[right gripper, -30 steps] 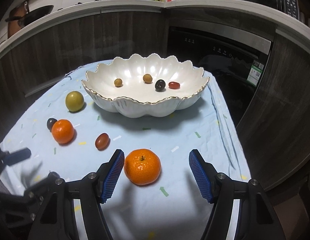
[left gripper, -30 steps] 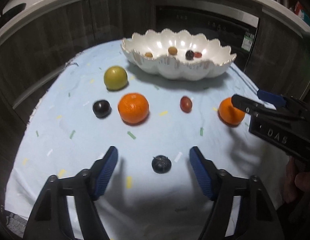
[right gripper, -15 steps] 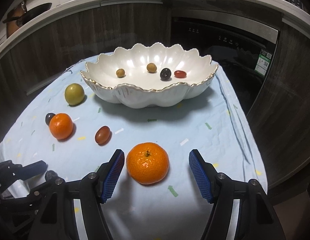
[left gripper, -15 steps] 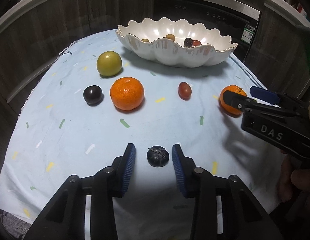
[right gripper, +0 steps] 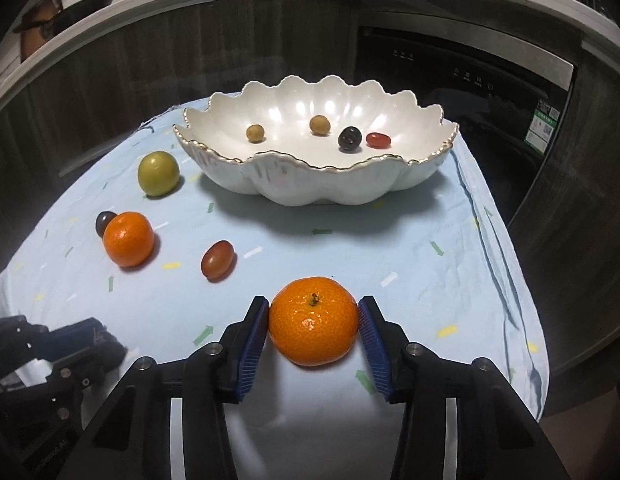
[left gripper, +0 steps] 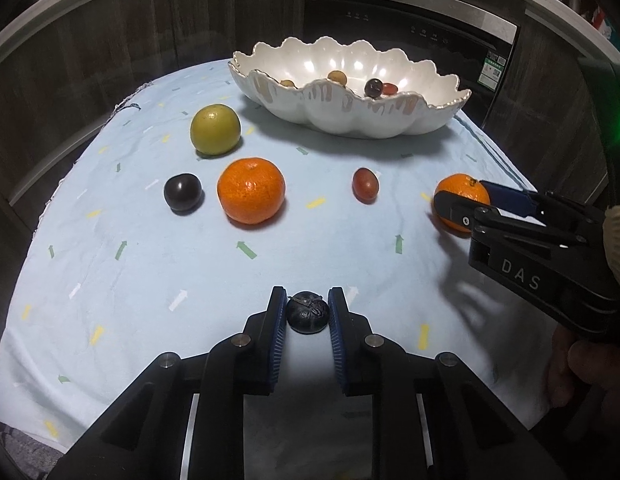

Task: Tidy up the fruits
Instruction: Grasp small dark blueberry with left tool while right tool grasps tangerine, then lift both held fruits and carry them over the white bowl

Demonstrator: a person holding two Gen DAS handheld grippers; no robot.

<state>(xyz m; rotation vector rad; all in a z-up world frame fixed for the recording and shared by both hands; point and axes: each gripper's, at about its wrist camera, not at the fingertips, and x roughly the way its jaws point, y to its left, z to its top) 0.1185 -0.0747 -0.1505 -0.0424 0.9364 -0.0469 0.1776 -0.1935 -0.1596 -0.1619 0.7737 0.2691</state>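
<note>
My left gripper [left gripper: 307,312] is shut on a small dark wrinkled fruit [left gripper: 307,317] that rests on the light blue cloth [left gripper: 149,280]. My right gripper [right gripper: 313,320] is shut on an orange mandarin [right gripper: 313,320] on the cloth; it also shows in the left wrist view [left gripper: 458,196]. A white scalloped bowl [right gripper: 322,188] at the back holds several small fruits. On the cloth lie a green fruit [left gripper: 215,129], a second mandarin [left gripper: 251,191], a dark plum [left gripper: 182,192] and a red grape tomato [left gripper: 365,185].
The cloth-covered table ends at the right edge [right gripper: 526,320] near a dark oven front [right gripper: 470,80]. Dark cabinet doors [left gripper: 89,60] stand behind and to the left. The person's hand [left gripper: 582,368] holds the right gripper's handle.
Both grippers have closed: the left one narrowed from wide open onto the dark fruit, the right one from wide open onto the mandarin. Both also moved slightly forward.
</note>
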